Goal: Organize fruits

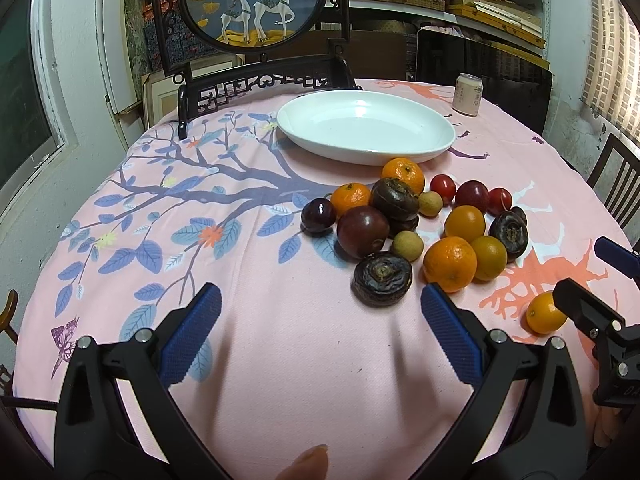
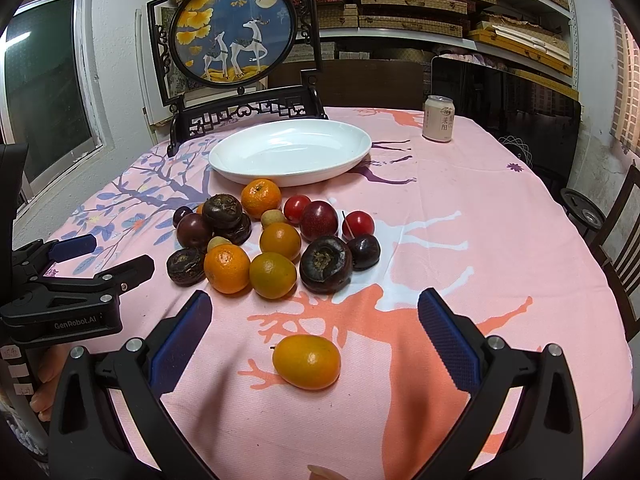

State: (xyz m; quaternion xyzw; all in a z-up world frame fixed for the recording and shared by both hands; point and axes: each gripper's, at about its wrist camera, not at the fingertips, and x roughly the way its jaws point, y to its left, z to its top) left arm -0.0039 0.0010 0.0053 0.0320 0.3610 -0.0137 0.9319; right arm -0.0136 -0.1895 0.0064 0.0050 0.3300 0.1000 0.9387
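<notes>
A pile of fruit [image 1: 416, 224] lies on the pink tablecloth: mandarins, dark plums, red cherry tomatoes, longans and dark water chestnuts; it also shows in the right wrist view [image 2: 276, 240]. A white oval plate [image 1: 366, 126] stands behind it, empty, also seen in the right wrist view [image 2: 290, 150]. A lone kumquat [image 2: 306, 361] lies apart, between the open fingers of my right gripper [image 2: 316, 320]. In the left wrist view this kumquat [image 1: 545, 313] sits beside the right gripper [image 1: 600, 276]. My left gripper [image 1: 320, 308] is open and empty, short of the pile.
A pale drink can [image 2: 439, 119] stands at the far right of the table. A framed deer screen [image 2: 234, 32] on a dark stand is behind the plate. Chairs [image 2: 616, 248] stand at the right edge. My left gripper [image 2: 80, 264] shows at the left.
</notes>
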